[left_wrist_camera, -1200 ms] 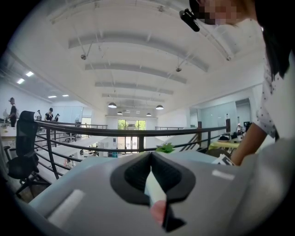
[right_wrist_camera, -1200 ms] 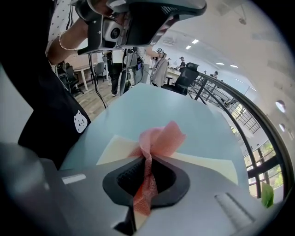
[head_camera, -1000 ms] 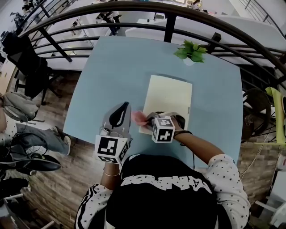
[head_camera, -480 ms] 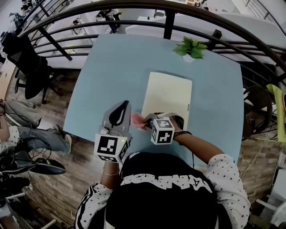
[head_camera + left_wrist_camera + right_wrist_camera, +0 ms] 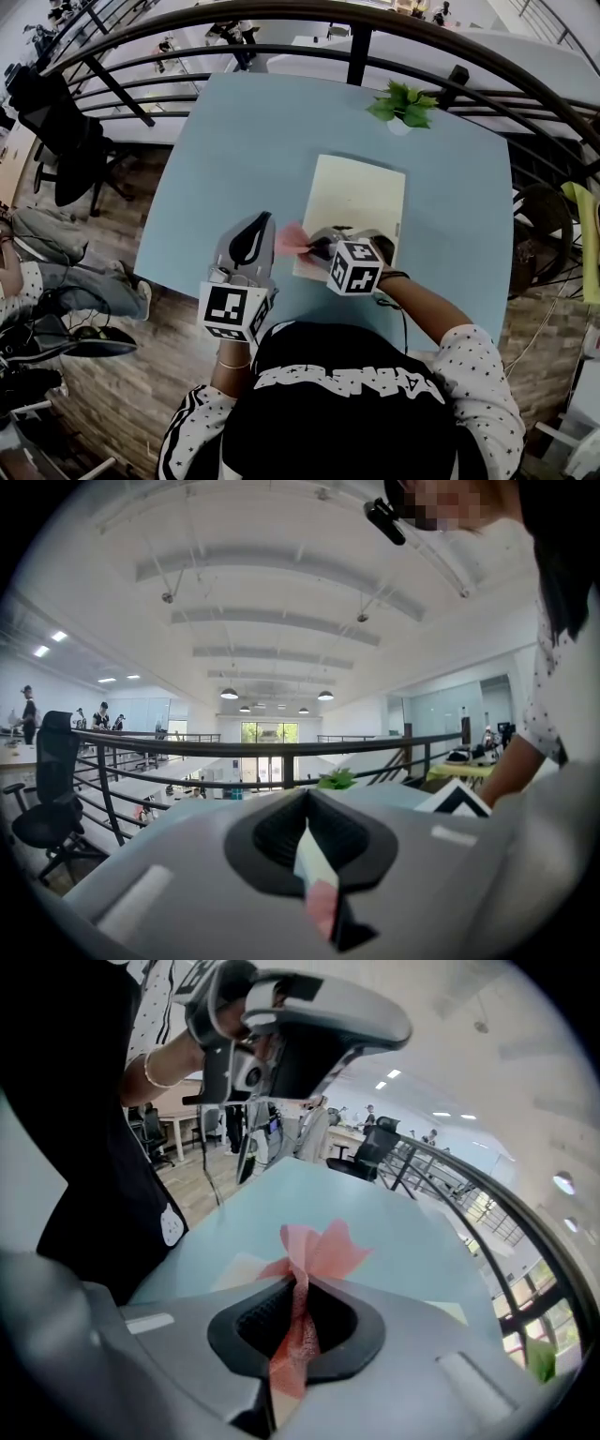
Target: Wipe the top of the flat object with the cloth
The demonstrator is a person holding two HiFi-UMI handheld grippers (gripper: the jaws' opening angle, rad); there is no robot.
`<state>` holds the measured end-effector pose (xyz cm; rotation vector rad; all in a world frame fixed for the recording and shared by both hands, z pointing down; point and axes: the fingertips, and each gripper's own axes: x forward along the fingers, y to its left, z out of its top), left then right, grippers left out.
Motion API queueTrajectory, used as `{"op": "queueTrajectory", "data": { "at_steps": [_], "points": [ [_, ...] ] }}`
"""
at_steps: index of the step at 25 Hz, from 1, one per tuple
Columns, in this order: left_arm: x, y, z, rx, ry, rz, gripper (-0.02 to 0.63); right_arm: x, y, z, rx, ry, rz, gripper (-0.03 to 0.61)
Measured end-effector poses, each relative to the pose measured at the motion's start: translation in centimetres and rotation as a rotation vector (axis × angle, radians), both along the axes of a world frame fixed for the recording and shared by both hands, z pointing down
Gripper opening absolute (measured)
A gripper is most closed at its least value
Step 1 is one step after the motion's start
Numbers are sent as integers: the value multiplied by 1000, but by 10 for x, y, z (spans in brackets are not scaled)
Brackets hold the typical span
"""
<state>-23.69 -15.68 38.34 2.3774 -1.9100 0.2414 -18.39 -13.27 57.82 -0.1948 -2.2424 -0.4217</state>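
A cream flat object [image 5: 361, 202] lies on the light blue table [image 5: 244, 150], right of centre. My right gripper [image 5: 317, 246] is shut on a pink cloth [image 5: 292, 239], which fans out past its tips at the flat object's near left corner. In the right gripper view the cloth [image 5: 314, 1246] is pinched between the jaws of the right gripper [image 5: 298, 1283], low over the table. My left gripper [image 5: 251, 234] hovers just left of the cloth, shut and holding nothing. In its own view the left gripper [image 5: 307, 803] points out towards the railing.
A small green potted plant [image 5: 403, 105] stands at the table's far edge, beyond the flat object. A black railing [image 5: 356, 47] curves behind the table. An office chair [image 5: 66, 141] is on the floor to the left. The table's near edge is right under my grippers.
My right gripper has shifted a little to the right and away from me, carrying the pink cloth along the flat object's near left corner. The left gripper has stayed put.
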Motion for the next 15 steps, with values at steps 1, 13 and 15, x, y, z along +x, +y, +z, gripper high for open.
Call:
{"op": "queueTrajectory", "data": {
  "at_steps": [1, 13, 15],
  "points": [
    [-1, -1, 1, -1, 1, -3, 0, 3, -16, -3, 15, -16, 38, 18],
    [-4, -13, 15, -32, 8, -11, 0, 64, -181, -18, 167, -33, 395, 18],
    [-6, -16, 17, -37, 10, -15, 0, 70, -197, -13, 192, -9, 412, 18]
  ]
}}
